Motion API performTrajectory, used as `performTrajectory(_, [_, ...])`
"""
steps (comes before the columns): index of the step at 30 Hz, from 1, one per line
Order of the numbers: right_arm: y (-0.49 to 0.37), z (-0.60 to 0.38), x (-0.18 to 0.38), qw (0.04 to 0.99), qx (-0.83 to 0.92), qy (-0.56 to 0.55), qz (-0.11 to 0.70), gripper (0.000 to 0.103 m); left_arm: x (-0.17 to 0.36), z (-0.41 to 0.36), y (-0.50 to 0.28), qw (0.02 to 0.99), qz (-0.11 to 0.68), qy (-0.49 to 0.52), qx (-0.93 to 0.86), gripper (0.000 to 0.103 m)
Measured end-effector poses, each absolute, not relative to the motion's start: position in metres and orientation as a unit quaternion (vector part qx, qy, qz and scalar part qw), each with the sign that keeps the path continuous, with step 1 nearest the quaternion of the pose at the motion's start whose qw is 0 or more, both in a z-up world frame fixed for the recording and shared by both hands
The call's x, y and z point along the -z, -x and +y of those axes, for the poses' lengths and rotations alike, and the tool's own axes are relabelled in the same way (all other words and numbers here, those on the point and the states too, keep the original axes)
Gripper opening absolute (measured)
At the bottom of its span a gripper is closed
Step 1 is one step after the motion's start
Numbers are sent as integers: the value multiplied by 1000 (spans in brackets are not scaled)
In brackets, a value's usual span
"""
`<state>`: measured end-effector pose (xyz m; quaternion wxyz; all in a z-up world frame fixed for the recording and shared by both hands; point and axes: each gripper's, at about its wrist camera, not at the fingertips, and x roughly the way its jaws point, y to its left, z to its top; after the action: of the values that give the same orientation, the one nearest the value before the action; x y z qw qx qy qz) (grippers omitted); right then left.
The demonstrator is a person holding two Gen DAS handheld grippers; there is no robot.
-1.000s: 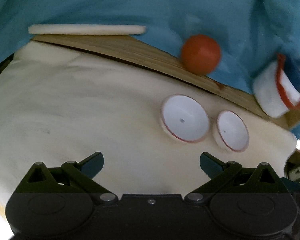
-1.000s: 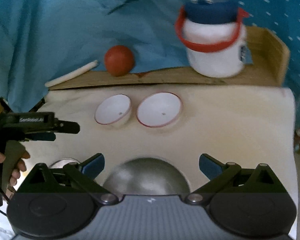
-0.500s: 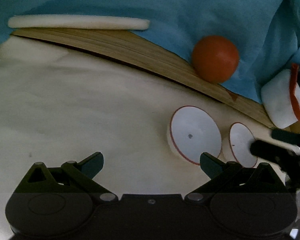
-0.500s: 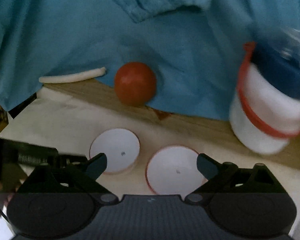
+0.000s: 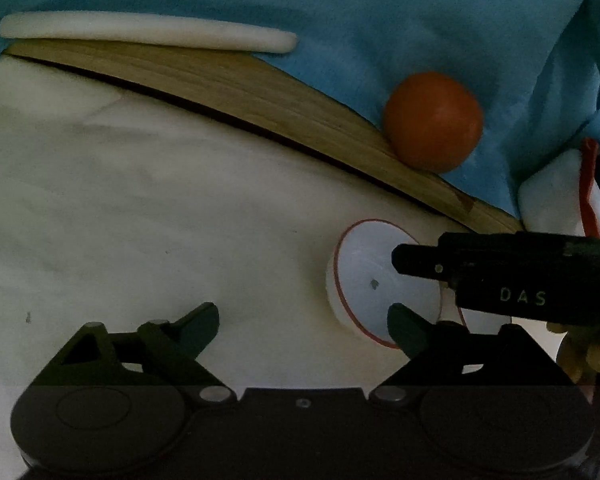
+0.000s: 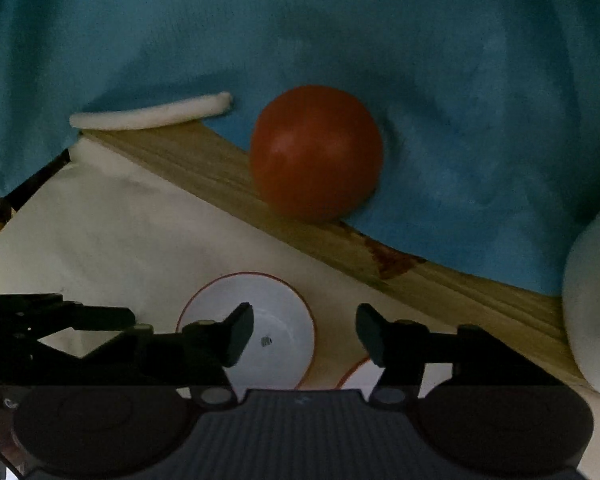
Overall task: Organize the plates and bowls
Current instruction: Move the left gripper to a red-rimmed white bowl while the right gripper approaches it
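The right gripper (image 6: pixel 305 334) has been closing its jaws, now half apart astride the near bowl's (image 6: pixel 276 320) rim, seemingly not yet pinching. The left gripper (image 5: pixel 303 326), narrowing slightly, hangs wide and empty. Seat one finger inside before squeezing. Both small white red-rimmed bowls sit side by side on the cream cloth (image 5: pixel 140 200).

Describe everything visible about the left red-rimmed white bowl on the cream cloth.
The left red-rimmed bowl is small, round and white, with a thin red line around its rim and a tiny dark mark at its centre; it looks like ceramic or plastic. It sits upright and empty on the cream cloth, in front of the wooden edge. A second, similar bowl lies beside it. Tool fingers cross it in both views; contact is unclear.
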<state>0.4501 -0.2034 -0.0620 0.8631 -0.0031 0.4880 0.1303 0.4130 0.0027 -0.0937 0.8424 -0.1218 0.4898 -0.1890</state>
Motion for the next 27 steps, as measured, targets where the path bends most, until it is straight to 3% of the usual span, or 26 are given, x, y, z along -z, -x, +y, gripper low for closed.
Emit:
performTrajectory(3, [-453, -203, 66, 860, -129, 1, 494, 54, 93, 5, -413, 842, 487, 126, 196, 86])
performTrajectory(7, [-454, -202, 70, 855, -126, 5, 503, 41, 92, 6, -412, 836, 488, 135, 211, 72])
performTrajectory(9, [-455, -202, 72, 853, -124, 8, 506, 37, 92, 8, -413, 832, 489, 143, 221, 60])
performTrajectory(11, [-456, -200, 74, 850, -116, 16, 514, 27, 94, 5, -413, 827, 494, 145, 226, 38])
performTrajectory(14, [-456, -195, 77, 846, -112, 35, 519, 22, 95, 1, -415, 824, 489, 154, 239, 27])
performTrajectory(17, [-455, -190, 79, 845, -120, 41, 519, 15, 95, -1, -415, 824, 487, 155, 243, 22])
performTrajectory(27, [-443, -192, 71, 851, -119, 32, 510, 10, 86, 0, -414, 829, 488, 147, 230, 16])
